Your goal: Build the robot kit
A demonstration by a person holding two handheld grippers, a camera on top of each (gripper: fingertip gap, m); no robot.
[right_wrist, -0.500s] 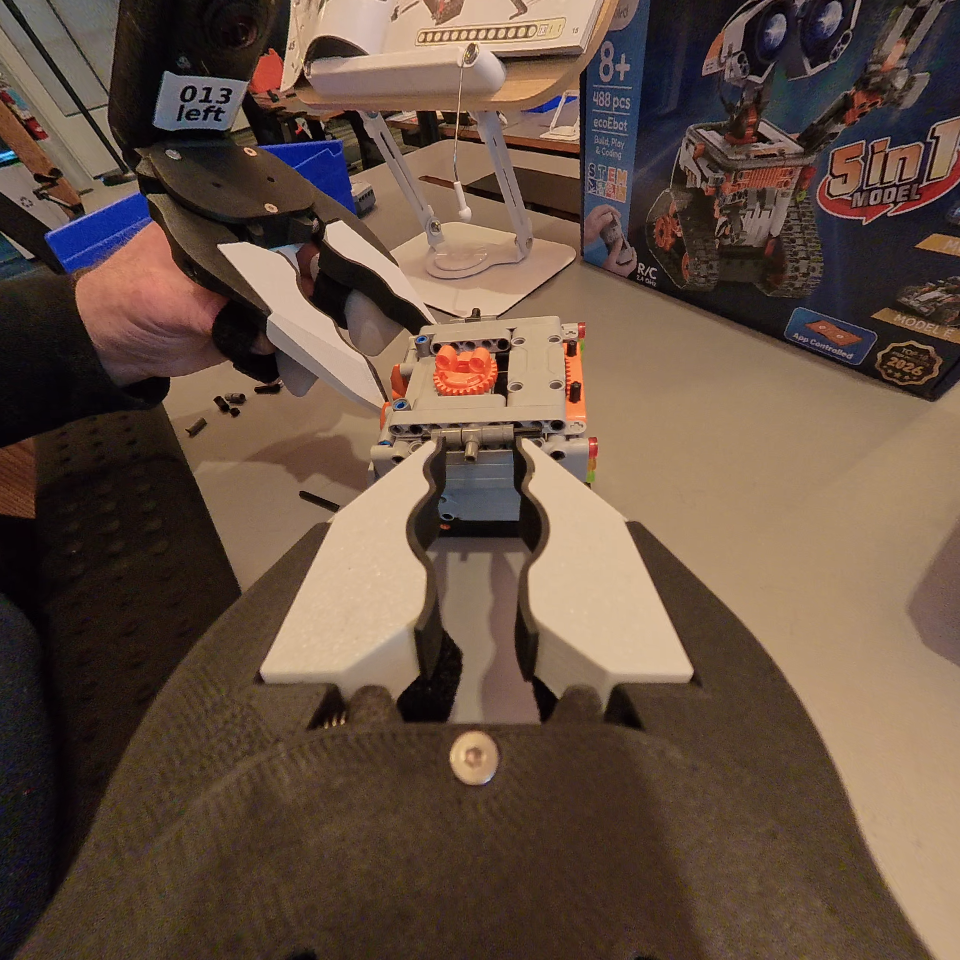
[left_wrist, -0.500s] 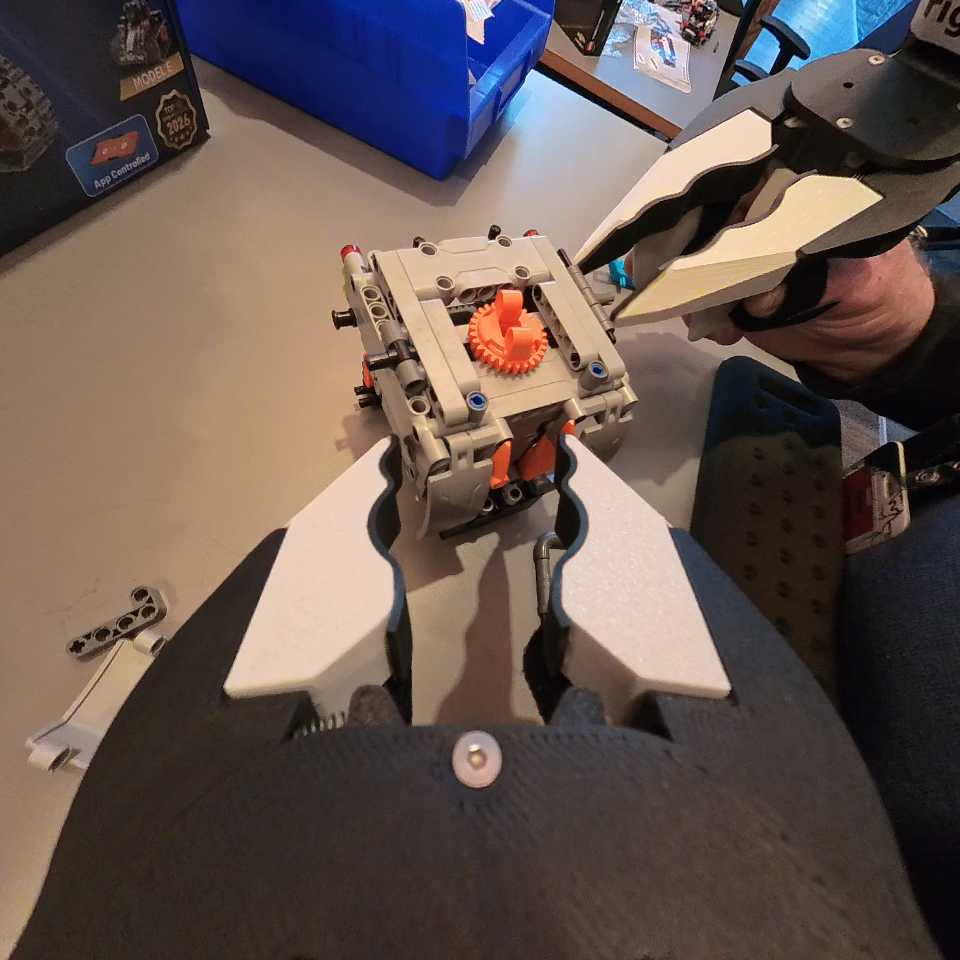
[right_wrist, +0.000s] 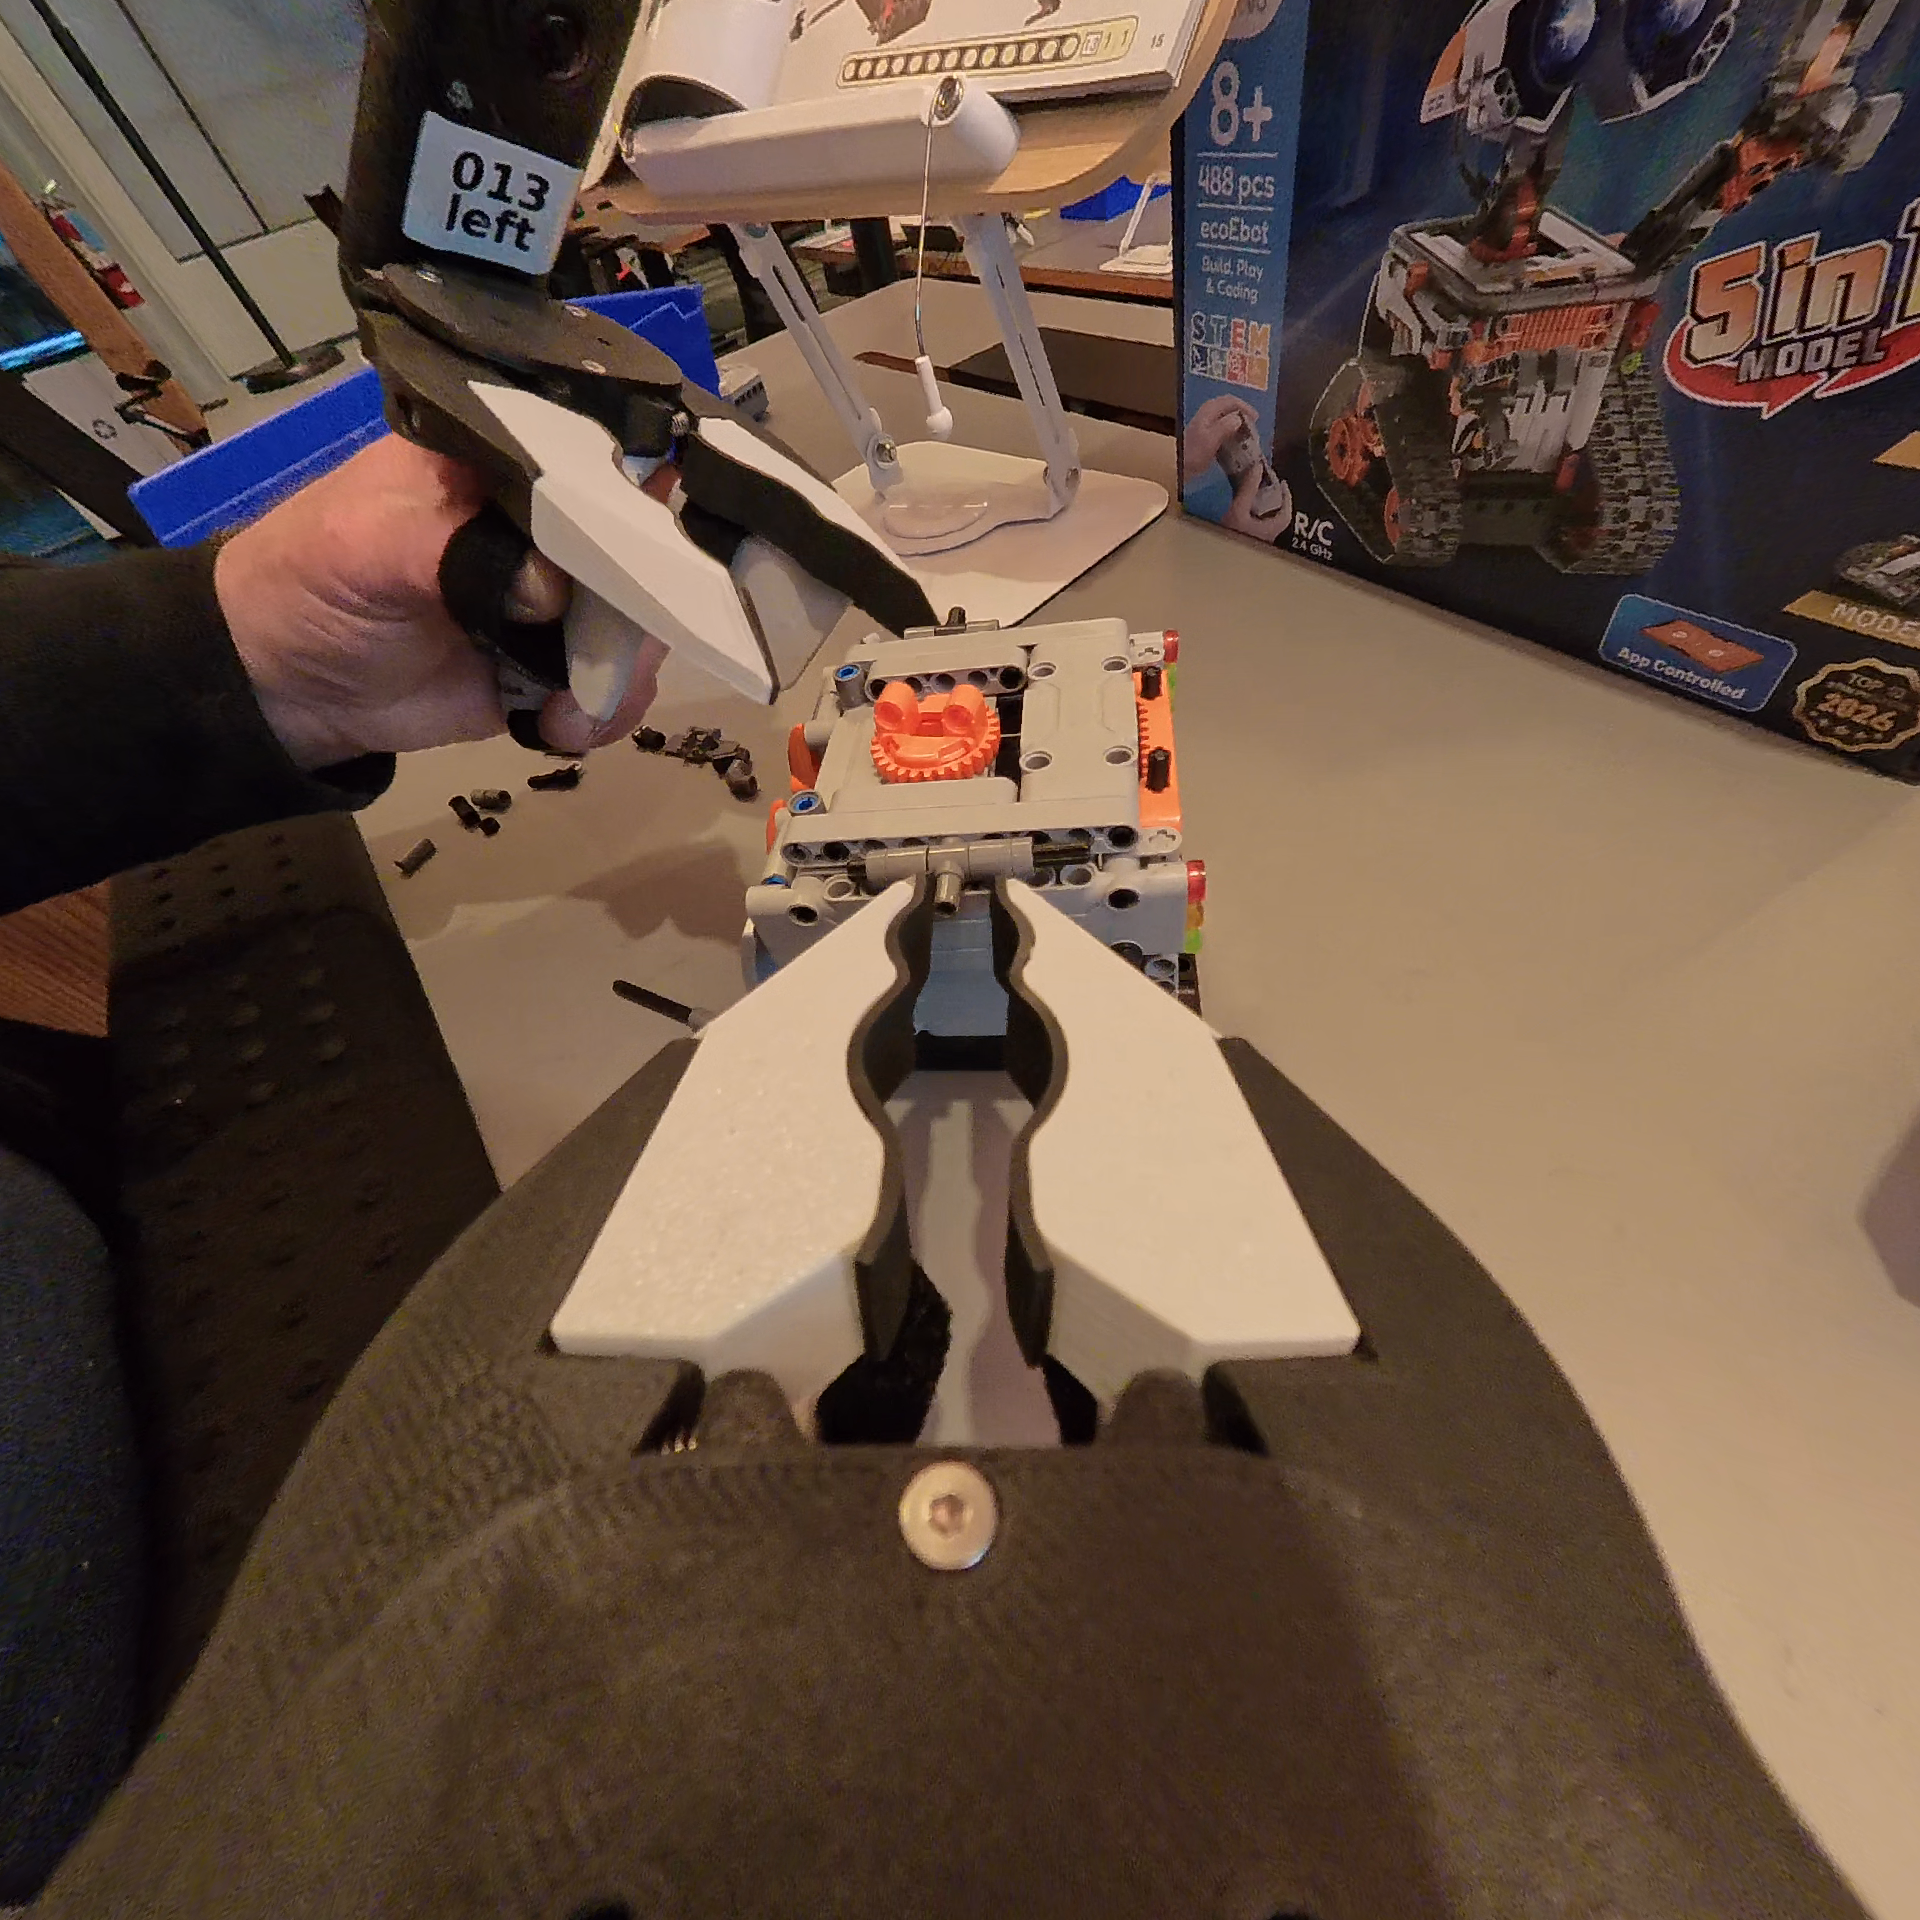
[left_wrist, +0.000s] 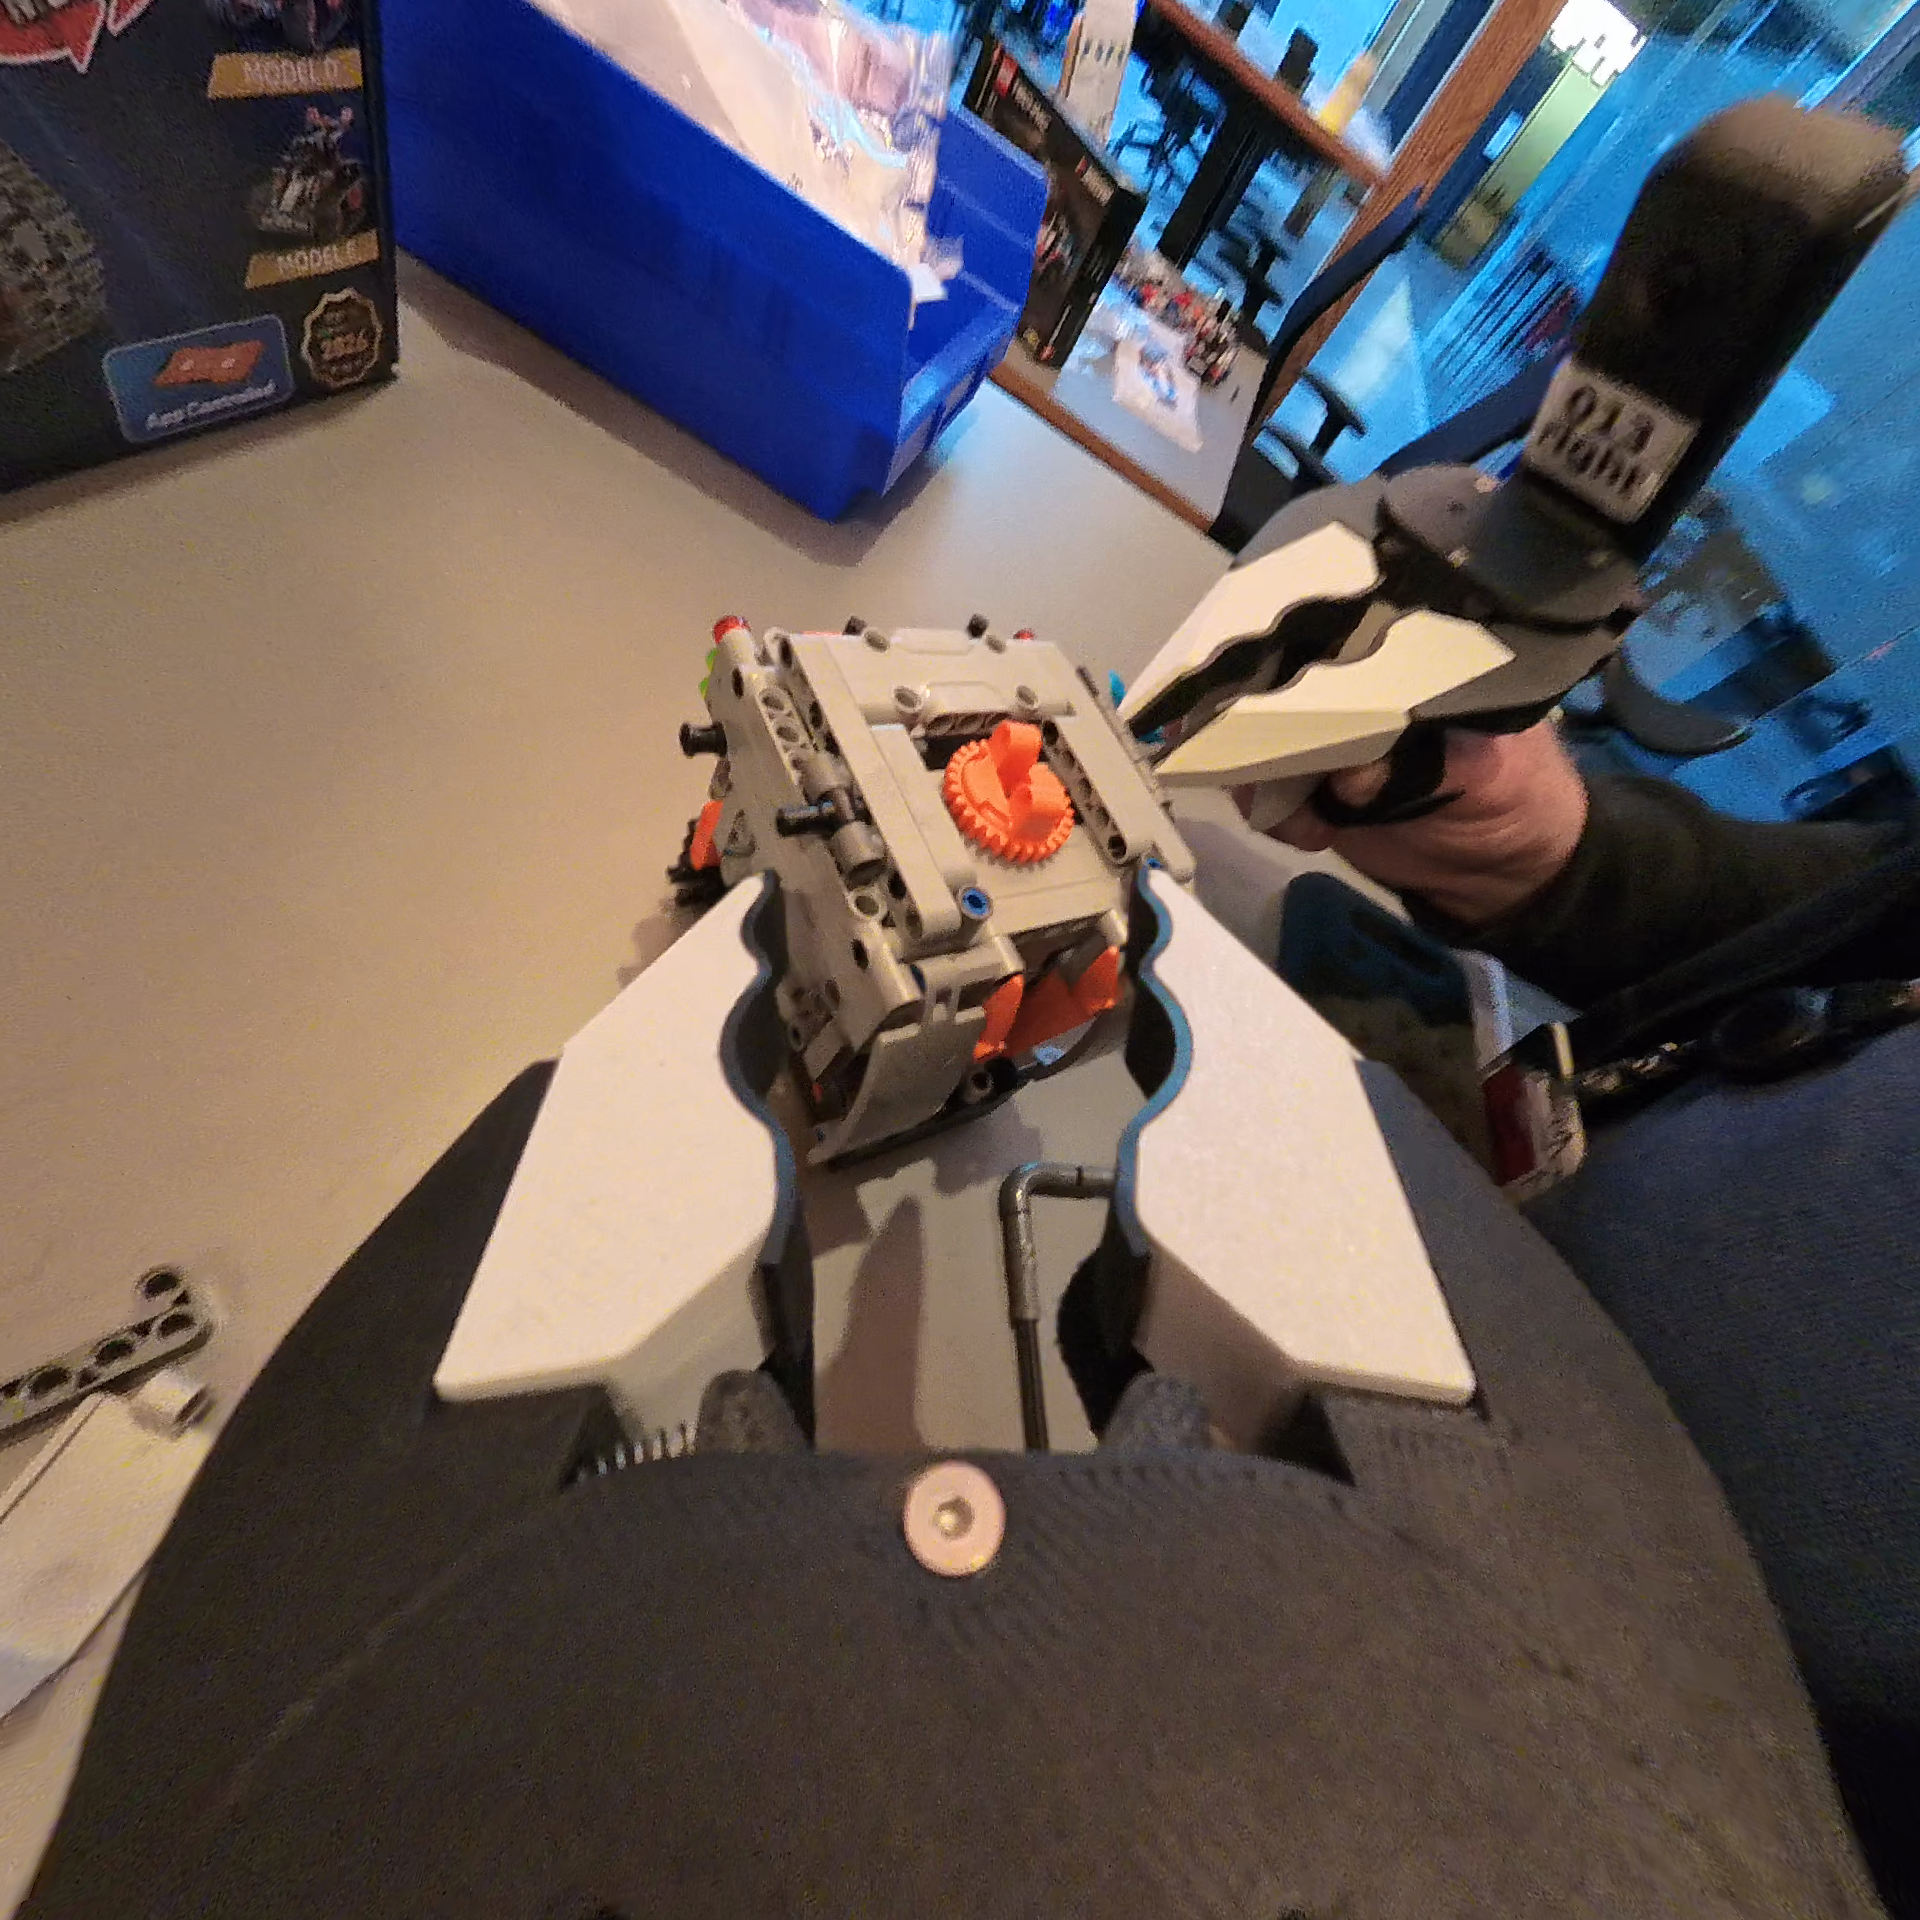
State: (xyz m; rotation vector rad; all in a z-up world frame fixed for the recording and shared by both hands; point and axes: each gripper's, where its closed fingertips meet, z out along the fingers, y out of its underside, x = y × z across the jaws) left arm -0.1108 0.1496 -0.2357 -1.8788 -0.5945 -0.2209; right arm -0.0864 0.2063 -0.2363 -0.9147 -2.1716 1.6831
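On the grey table (left_wrist: 312, 790): boxy grey-and-orange brick model (left_wrist: 935, 852), one toothed orange gear (left_wrist: 1006, 798) on top | left gripper (left_wrist: 951, 904) now spread around its near end, earlier short of it | right gripper (right_wrist: 961, 894) nearly closed about one grey pin (right_wrist: 945, 891) | loose black pegs (right_wrist: 582, 779) left of model

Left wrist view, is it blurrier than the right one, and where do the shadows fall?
Left wrist view: motion-smeared, the glossy blue plastic bin and background soft, with a bluish cast at right. Right wrist view: sharp and warm-lit, the grey and orange brick-built block crisp, its shadow falling leftward on the pale grey tabletop.
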